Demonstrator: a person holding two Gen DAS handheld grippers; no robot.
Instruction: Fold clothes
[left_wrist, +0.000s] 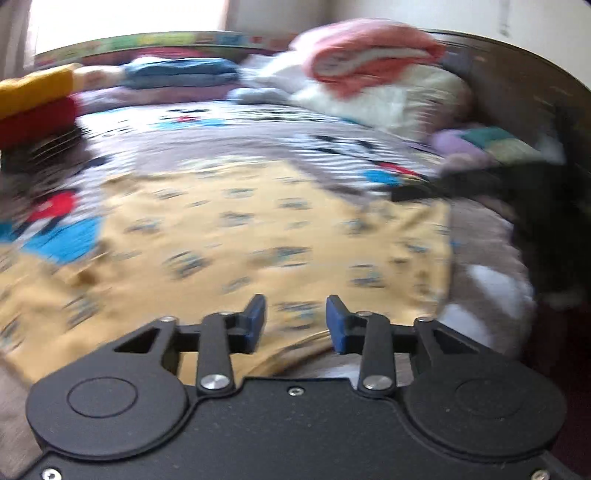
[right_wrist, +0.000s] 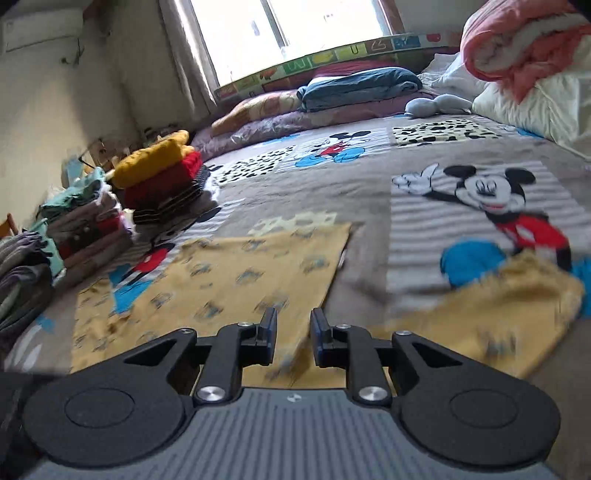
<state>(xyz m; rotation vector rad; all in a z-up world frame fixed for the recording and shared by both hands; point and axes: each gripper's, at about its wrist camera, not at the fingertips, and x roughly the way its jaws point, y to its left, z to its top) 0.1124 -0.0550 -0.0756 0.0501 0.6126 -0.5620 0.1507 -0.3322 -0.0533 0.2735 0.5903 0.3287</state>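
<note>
No brand or label reads clearly from here; the coloured strip (right_wrist: 332, 61) under the window carries block letters and figures, but only a "U" and a "2" can be guessed at, and both views are smeared by blur.

The bed is covered with a grey blanket (right_wrist: 369, 184) printed with cartoon mice, spotted patches and striped panels. A bright window (right_wrist: 295, 29) with a pale curtain stands behind it, and a wall unit hangs high on the left. Folded piles (right_wrist: 85, 221) sit along the left edge, topped further back by a yellow and red stack (right_wrist: 159, 166). A blue folded cloth (right_wrist: 358, 88) lies near the window, and a pink quilt (right_wrist: 517, 48) rests on white bedding at the right.

The yellow garment (right_wrist: 240, 280), patterned with small grey-blue motifs, lies spread flat on the blanket, with a second yellow part (right_wrist: 509, 314) rumpled off to the right.

The left gripper (left_wrist: 295, 321) hangs over the yellow cloth, its blue pads (left_wrist: 258, 317) parted with nothing between them. The right gripper (right_wrist: 293, 336) has a narrower gap, also empty, above the garment's near edge.
</note>
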